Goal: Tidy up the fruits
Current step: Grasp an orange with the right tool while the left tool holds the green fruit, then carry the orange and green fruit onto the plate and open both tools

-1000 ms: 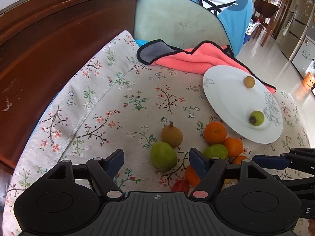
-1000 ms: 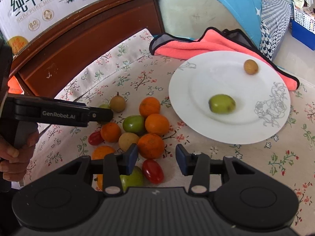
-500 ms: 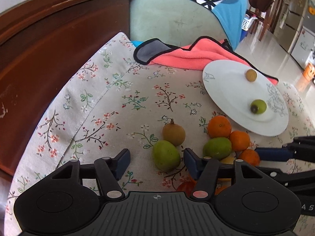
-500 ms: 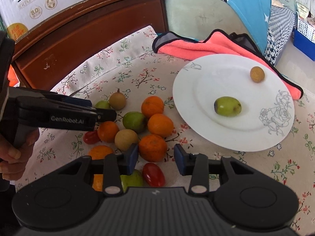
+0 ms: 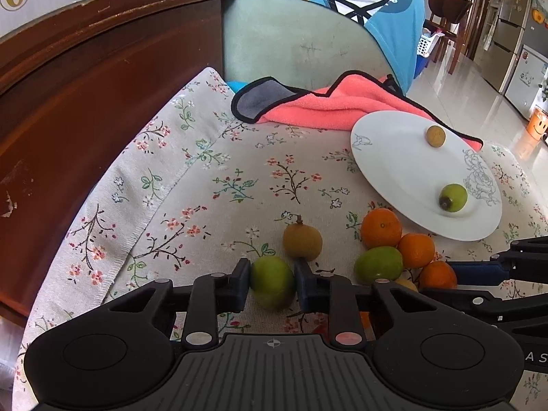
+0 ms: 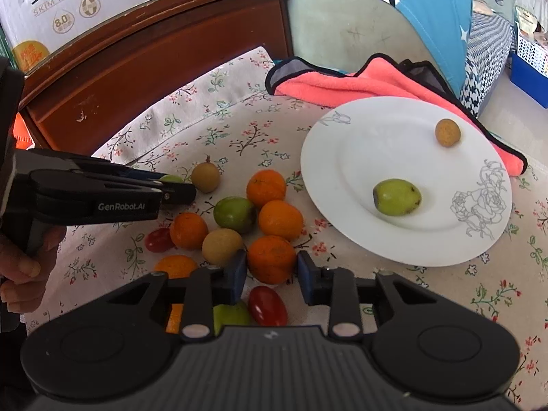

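My left gripper (image 5: 272,282) is shut on a green fruit (image 5: 273,282) that rests on the floral cloth; it also shows in the right wrist view (image 6: 178,191). A brown longan (image 5: 302,241) lies just beyond it. My right gripper (image 6: 270,272) has its jaws around an orange (image 6: 271,258), close to its sides; contact is unclear. Oranges (image 6: 266,188), a green fruit (image 6: 234,214), a longan (image 6: 222,246) and red tomatoes (image 6: 267,304) lie in a pile. The white plate (image 6: 342,157) holds a green fruit (image 6: 397,197) and a longan (image 6: 447,132).
A pink towel (image 5: 342,106) lies behind the plate. A dark wooden headboard (image 5: 85,78) runs along the left, with a milk carton box (image 6: 68,3) on top. A green chair back with a blue garment (image 5: 308,41) stands behind the table.
My left gripper moved forward and closed on the green fruit. My right gripper moved forward so its jaws sit around the orange.
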Demonstrator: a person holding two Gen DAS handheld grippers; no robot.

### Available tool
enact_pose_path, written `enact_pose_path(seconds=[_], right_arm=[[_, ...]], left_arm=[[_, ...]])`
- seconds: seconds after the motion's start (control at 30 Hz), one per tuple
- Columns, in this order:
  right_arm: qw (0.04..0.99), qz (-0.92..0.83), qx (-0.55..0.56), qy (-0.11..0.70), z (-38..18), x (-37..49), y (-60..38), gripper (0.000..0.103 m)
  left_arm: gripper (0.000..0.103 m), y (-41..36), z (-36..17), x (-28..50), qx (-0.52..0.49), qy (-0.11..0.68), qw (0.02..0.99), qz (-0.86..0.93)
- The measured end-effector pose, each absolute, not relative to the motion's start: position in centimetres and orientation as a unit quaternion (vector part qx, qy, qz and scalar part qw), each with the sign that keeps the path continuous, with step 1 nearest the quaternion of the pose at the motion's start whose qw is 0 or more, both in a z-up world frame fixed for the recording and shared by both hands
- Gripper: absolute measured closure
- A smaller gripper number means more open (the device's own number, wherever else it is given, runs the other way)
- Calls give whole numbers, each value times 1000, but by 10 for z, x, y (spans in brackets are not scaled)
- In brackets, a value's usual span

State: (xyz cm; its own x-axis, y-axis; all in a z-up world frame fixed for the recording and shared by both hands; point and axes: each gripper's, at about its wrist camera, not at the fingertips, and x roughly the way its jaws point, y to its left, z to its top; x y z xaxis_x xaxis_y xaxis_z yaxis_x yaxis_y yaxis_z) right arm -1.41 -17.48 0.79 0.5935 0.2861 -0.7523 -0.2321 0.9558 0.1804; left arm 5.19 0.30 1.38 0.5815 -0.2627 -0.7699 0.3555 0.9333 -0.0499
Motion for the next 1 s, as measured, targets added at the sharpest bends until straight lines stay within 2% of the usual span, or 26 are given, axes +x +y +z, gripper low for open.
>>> enact_pose_path(seconds=[0.6, 1.0], right_arm=[[911, 134, 70, 385, 40, -15, -199, 72], [926, 75, 97, 358, 57, -9, -244, 72]], left_arm=[[78, -11, 62, 45, 18, 374, 904, -208], [78, -51, 65, 58, 4, 365, 902, -231]])
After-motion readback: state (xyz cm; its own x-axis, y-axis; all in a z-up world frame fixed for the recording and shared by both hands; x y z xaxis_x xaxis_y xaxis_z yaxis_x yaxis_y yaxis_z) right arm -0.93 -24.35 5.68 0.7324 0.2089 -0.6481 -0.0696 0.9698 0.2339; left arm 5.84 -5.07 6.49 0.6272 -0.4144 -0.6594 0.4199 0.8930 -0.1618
